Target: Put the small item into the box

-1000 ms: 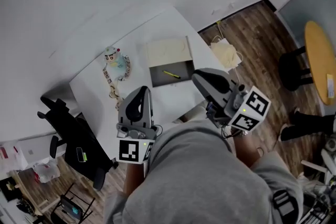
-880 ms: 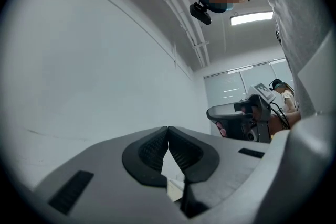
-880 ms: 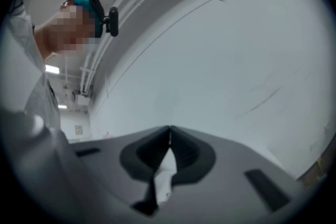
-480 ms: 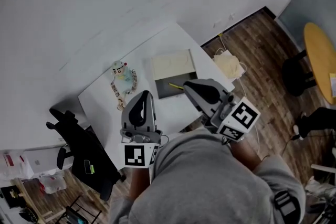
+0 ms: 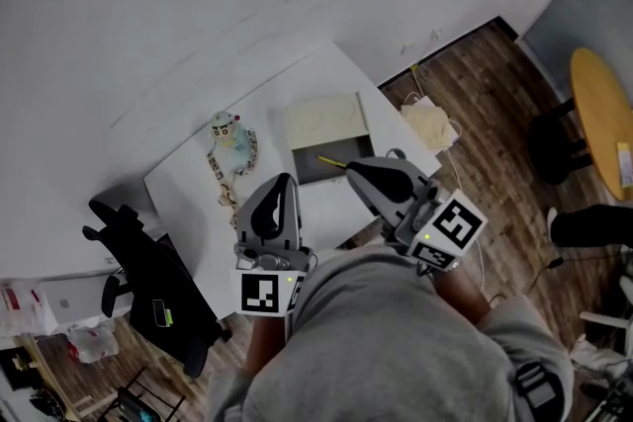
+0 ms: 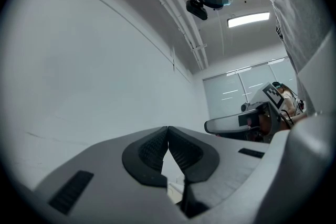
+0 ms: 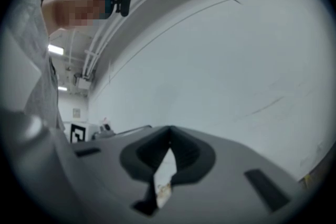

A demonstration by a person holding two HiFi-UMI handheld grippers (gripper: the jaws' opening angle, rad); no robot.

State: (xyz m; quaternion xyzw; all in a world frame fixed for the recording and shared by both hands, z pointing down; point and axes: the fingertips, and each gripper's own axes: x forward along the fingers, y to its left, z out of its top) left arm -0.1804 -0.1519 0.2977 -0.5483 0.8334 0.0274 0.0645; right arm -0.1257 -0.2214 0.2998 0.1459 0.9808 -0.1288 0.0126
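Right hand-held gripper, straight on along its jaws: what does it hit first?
Probably the white wall: the right hand-held gripper is tilted up and its view shows nothing nearer. In the head view its nose overlaps the open box, likely passing above.

Right tongs [image 5: 353, 167] edged toward box [image 5: 326, 124].
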